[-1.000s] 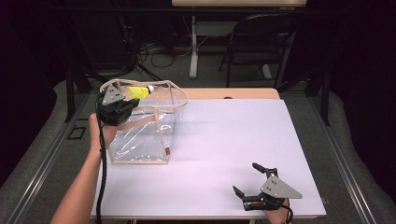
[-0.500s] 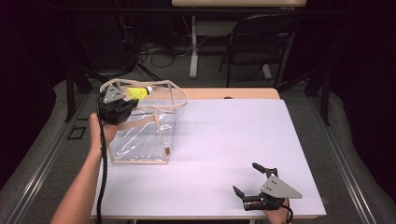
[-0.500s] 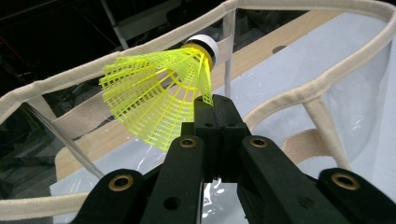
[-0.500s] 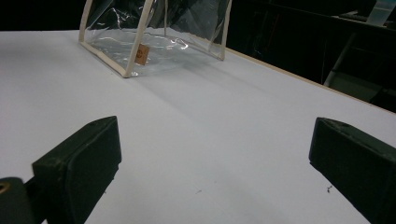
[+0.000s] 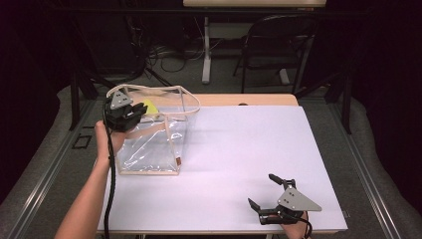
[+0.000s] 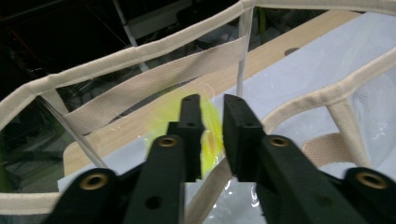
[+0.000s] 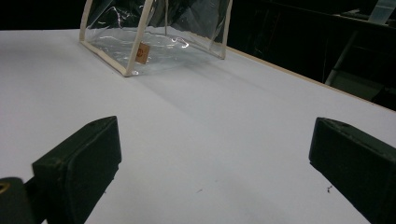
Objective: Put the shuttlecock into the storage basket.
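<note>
L gripper is hovering over the open top of the clear bag at the desk's far-left, jaws just opening, yellow thing just beside. R gripper is resting near-right, jaws wide.

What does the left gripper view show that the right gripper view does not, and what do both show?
Left gripper view: the left gripper over the bag's open top, jaws just opening, a narrow gap between them; a yellow thing, too blurred to name, lies against the left-hand jaw and behind the gap.

Right gripper view: the right gripper, jaws wide apart with nothing between them, low over the white table, and a small brown tag on the bag.

Both: the clear bag with beige trim.
</note>
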A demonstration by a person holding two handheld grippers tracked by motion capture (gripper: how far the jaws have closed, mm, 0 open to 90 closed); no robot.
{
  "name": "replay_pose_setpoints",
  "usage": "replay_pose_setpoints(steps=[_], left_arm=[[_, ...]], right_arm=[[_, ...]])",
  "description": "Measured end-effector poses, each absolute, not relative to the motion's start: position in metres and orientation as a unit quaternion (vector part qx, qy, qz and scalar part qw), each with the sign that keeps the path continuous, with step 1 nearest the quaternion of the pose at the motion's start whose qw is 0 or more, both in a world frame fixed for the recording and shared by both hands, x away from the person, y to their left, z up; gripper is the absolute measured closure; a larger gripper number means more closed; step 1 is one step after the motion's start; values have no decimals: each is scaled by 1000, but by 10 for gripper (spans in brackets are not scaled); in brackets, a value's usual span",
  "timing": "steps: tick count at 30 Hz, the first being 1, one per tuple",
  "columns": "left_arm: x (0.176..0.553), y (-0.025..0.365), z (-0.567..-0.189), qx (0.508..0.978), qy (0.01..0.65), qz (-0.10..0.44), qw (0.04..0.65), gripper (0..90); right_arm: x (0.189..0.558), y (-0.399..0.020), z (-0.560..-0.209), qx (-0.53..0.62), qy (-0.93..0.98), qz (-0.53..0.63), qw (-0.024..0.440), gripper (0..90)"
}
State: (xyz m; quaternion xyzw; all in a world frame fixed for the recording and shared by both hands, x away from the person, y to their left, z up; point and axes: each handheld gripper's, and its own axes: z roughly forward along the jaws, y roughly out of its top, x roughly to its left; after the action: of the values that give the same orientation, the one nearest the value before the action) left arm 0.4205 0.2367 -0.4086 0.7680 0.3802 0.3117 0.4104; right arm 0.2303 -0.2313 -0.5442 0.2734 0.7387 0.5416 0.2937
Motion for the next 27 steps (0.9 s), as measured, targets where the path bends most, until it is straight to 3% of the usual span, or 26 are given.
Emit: replay_pose_setpoints(steps=[1,2,6,13,27], left_arm=[[420,237,-408,766,381,313,412,673],[419,237,-408,765,381,312,415,673],[412,234,-409,763,376,316,422,373],[401,228,-411,771,357,311,425,195],[382,222,-416,778,342,306,429,86]], right_arm=[[230,-231,-544,273,738,542,294,17],[230,-231,-544,273,738,542,294,17],[231,-232,-544,274,738,542,294,17],[230,-232,-544,274,738,542,294,18],[230,-235,-545,274,737,545,293,17]])
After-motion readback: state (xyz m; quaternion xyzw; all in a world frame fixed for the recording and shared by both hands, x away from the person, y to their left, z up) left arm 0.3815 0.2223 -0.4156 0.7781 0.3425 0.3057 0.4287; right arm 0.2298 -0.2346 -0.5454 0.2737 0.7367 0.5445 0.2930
